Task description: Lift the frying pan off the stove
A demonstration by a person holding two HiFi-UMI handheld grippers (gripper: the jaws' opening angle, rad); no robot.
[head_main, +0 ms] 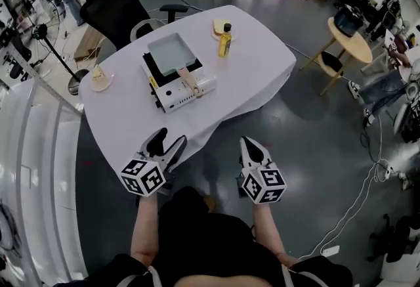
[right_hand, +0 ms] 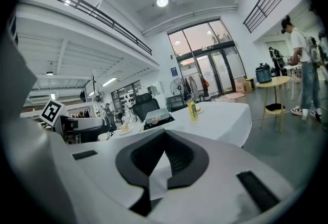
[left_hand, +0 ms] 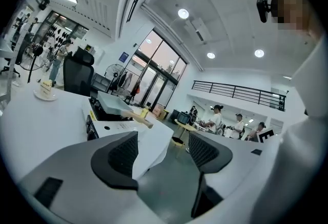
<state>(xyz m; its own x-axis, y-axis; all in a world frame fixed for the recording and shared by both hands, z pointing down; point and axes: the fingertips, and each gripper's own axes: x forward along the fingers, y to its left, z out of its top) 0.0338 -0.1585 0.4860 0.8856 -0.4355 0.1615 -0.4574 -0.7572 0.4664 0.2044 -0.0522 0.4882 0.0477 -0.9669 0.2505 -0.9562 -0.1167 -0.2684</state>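
Nothing is lifted yet: the pan (head_main: 169, 54) sits on the stove (head_main: 178, 90), well apart from the left gripper (head_main: 167, 141), jaws wide and empty, and the right gripper (head_main: 248, 142), jaws seemingly closed.

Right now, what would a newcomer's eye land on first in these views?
First, the square pale frying pan sitting on the white portable stove in the middle of the white-clothed table, with its wooden handle pointing toward the person. Next, the two marker-cubed grippers near the table's front edge: the left claw is open, the right claw is shut, and both are empty. A yellow bottle stands beyond the stove.
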